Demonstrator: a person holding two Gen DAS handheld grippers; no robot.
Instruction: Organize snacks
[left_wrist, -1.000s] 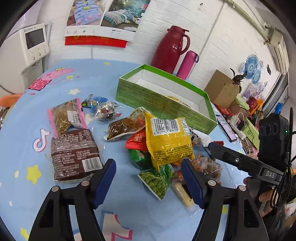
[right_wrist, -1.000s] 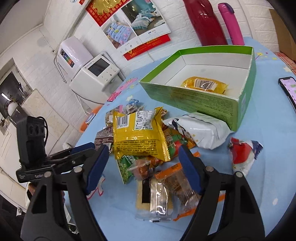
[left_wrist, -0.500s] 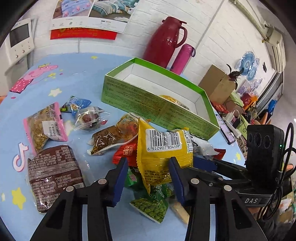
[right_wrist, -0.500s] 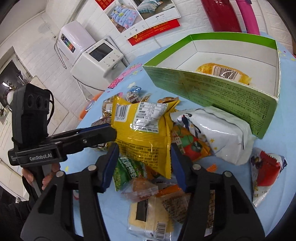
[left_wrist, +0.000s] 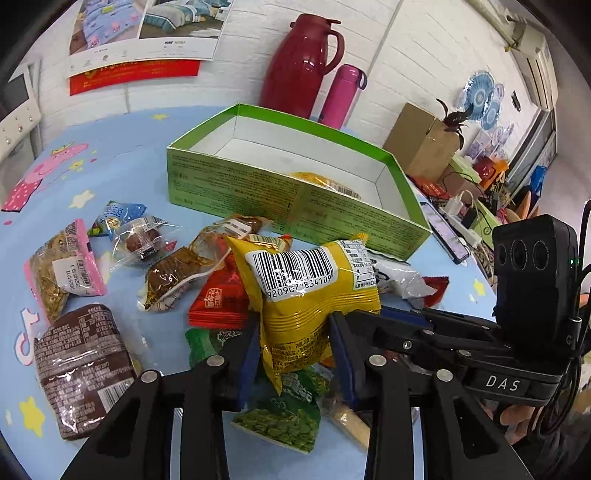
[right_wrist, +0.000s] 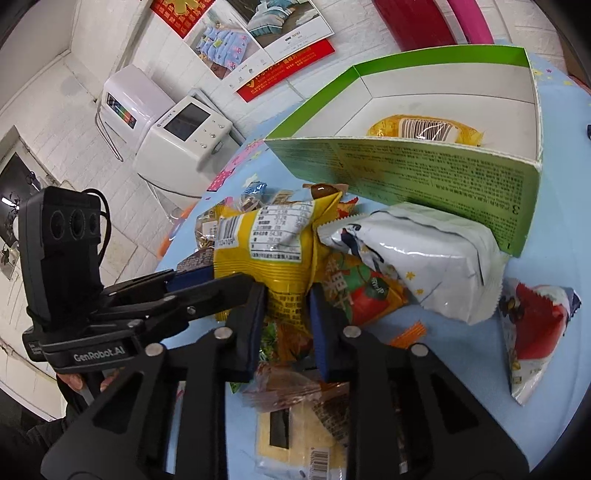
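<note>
Both grippers are clamped on the same yellow snack bag (left_wrist: 314, 295) right now. The left gripper (left_wrist: 293, 354) has its blue pads pinched on the bag's lower end, and the right gripper (right_wrist: 286, 317) is squeezing it from the other side, so the bag is crumpled between the two of them. It sits on top of the snack pile, barcode facing up, just in front of the green box (left_wrist: 295, 199).

The box is open on the blue cartoon tablecloth (left_wrist: 110, 166), with another yellow bag (right_wrist: 424, 129) already lying inside it. A white pouch (right_wrist: 424, 258) leans against the box's front wall, and a red and white packet (right_wrist: 535, 325) lies off to the side of that.

On the other side of the pile there's a brown wrapped cake (left_wrist: 81, 365), a pink-edged seed packet (left_wrist: 59, 269), a red packet (left_wrist: 221, 299) and a green pea bag (left_wrist: 280, 417) partly under the yellow one. A red thermos (left_wrist: 303, 62) and a pink bottle (left_wrist: 341, 94) stand behind the box.
</note>
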